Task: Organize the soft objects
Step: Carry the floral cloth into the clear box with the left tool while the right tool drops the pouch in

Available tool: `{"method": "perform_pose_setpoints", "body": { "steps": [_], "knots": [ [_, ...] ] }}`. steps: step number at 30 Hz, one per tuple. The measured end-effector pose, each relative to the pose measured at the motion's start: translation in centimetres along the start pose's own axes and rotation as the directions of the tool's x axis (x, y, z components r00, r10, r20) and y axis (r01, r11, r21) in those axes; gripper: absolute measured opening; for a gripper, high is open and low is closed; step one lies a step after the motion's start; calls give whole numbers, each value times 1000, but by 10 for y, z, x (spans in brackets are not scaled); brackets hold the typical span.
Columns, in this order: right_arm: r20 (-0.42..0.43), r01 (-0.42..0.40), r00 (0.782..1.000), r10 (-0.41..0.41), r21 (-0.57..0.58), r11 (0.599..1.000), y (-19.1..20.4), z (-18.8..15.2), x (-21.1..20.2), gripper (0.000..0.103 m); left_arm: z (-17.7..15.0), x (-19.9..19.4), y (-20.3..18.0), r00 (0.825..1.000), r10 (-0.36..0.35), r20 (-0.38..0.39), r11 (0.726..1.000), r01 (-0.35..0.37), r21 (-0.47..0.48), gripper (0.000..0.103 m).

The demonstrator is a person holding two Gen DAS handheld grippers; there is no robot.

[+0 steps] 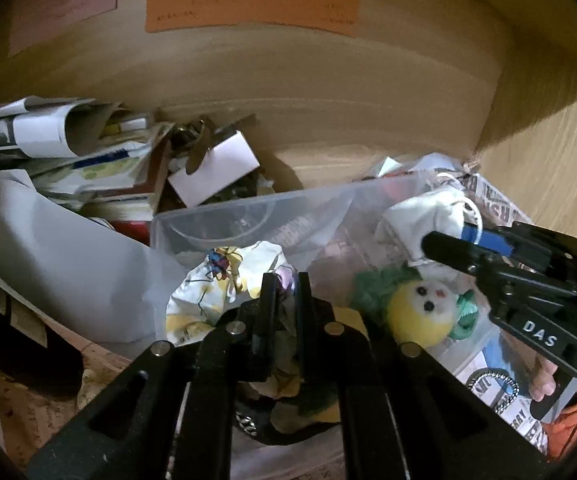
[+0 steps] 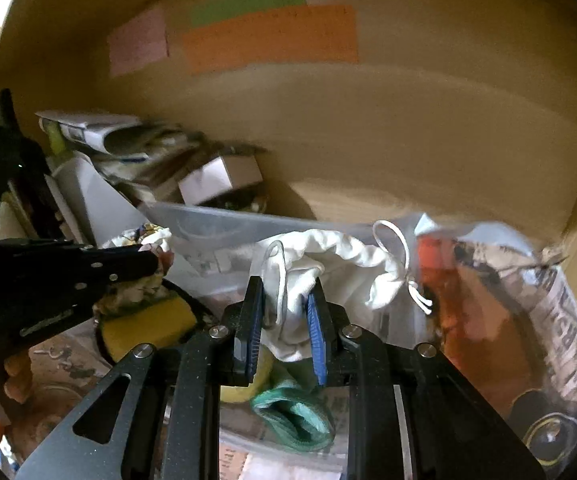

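My left gripper is shut on a printed white and yellow cloth, held over the near left of a clear plastic bin. My right gripper is shut on a white drawstring pouch above the bin's right part; the pouch also shows in the left wrist view. A yellow plush toy with a white face and green knit trim lies in the bin under the pouch. In the right wrist view the left gripper shows at the left with the printed cloth.
A wooden back wall carries orange, pink and green paper labels. Piled papers, books and a small white box fill the back left. A crinkled printed plastic bag stands at the right. A large white sheet lies left of the bin.
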State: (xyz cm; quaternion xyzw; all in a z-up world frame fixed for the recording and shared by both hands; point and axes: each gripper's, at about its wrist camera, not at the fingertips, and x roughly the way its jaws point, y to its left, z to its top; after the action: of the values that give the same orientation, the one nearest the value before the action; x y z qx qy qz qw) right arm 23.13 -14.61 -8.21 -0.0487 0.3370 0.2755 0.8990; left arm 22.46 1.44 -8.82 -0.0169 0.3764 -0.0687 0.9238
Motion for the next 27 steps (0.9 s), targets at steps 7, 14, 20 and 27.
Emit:
{"method": "perform_pose_setpoints", "body": {
  "steps": [7,14,20,27],
  "knots": [
    [-48,1,999,-2,-14,1000,2,-2,6,33,-2,4,-1,999,-28,-27,1000,28,-15,18],
    [-18,15,1000,-17,-66,998,14,-1,-13,55,-3,-22,-8,999,-27,27,1000,27,-3,46],
    [61,23,998,-18,-75,997,16,5,-49,63,-5,-57,-15,993,-4,114,1000,2,18,62],
    [147,40,989,-28,-79,996,17,0,-92,74,-14,-96,-23,980,6,198,999,-14,39,84]
  ]
}}
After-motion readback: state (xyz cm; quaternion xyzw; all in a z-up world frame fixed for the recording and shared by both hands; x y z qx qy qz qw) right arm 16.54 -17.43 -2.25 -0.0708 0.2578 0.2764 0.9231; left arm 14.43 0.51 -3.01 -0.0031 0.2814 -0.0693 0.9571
